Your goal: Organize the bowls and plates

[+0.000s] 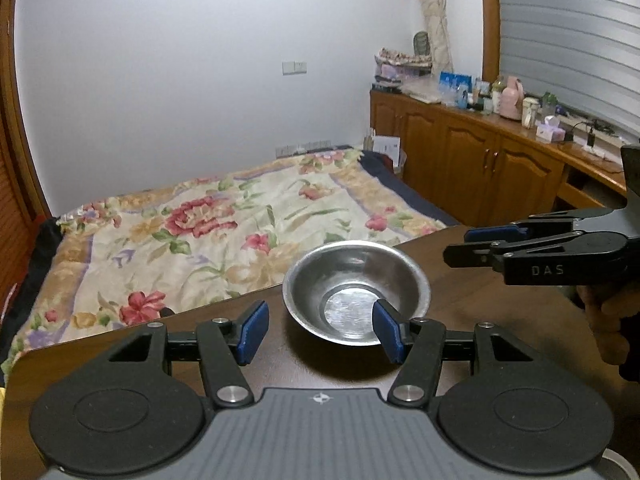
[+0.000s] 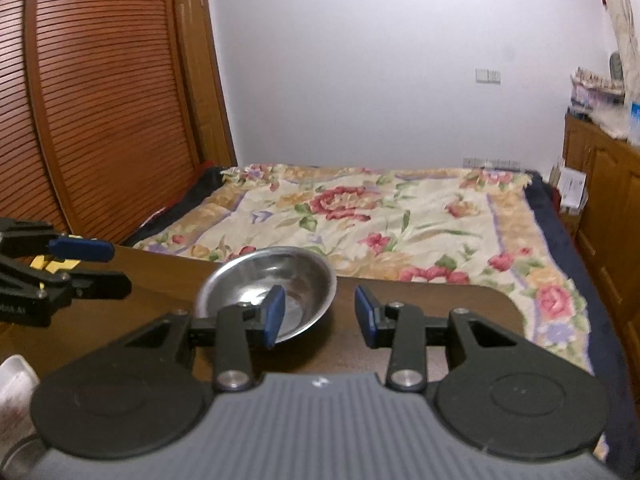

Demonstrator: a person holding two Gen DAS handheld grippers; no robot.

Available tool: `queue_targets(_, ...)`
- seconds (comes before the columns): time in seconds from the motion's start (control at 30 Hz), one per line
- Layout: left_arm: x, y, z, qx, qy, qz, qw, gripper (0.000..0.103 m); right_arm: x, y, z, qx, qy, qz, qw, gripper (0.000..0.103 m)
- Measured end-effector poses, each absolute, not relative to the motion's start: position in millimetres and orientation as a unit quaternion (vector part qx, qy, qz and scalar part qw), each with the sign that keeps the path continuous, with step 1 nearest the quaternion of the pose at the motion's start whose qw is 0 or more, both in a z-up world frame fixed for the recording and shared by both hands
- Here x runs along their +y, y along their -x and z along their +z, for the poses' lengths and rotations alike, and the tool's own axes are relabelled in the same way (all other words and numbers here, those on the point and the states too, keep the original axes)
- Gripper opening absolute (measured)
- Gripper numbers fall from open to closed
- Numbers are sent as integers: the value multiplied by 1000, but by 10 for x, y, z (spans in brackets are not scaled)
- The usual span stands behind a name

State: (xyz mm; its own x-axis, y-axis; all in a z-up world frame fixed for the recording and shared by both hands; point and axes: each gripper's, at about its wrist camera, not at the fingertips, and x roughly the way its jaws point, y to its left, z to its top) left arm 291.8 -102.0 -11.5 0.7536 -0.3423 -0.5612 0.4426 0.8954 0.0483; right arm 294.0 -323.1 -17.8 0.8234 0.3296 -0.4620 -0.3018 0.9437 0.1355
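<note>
A shiny steel bowl (image 1: 356, 288) sits upright on the dark wooden table (image 1: 480, 312) near its far edge. My left gripper (image 1: 320, 330) is open, just short of the bowl, its right finger in front of the near rim. My right gripper (image 2: 320, 316) is open and empty; its left finger overlaps the bowl (image 2: 272, 284) in the right wrist view. The right gripper (image 1: 464, 246) also shows in the left wrist view, to the right of the bowl. The left gripper (image 2: 116, 266) shows at the left in the right wrist view.
A bed with a floral blanket (image 1: 208, 232) lies just beyond the table's far edge. A wooden cabinet (image 1: 472, 152) with clutter on top stands at the right. A slatted wooden wardrobe (image 2: 100, 100) is at the left. A white object (image 2: 16, 384) lies at the near left corner.
</note>
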Motion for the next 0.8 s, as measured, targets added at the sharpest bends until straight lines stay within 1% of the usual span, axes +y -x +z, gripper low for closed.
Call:
queue_targets(0.37, -1036, -3359, -361, 316, -70, -200, 925, 60, -3109, -3261, -381, 270, -34, 176, 946, 40)
queue_targets(0.43, -1045, -3380, -378, 319, -70, -200, 924, 57, -3091, -3291, -407, 274, -36, 180, 944, 40)
queue_targets(0.47, -1050, -3394, -383, 321, -69, -199, 923, 52, -3078, -3315, -424, 277, -35, 181, 943, 40)
queue_targets(0.5, -1059, -3416, -396, 325, -67, -198, 922, 44, -3058, -3325, -433, 279, -34, 182, 942, 40)
queue_targets(0.53, -1062, -3428, -411, 330, -66, -199, 920, 41, -3048, -3331, -439, 281, -34, 182, 942, 40)
queue_targets(0.67, -1075, -3460, -461, 337, -61, -200, 918, 37, -3039, -3362, -463, 290, -48, 185, 938, 40)
queue_targets(0.8, -1090, -3495, -522, 345, -59, -202, 915, 36, -3021, -3357, -481, 296, -56, 185, 935, 40)
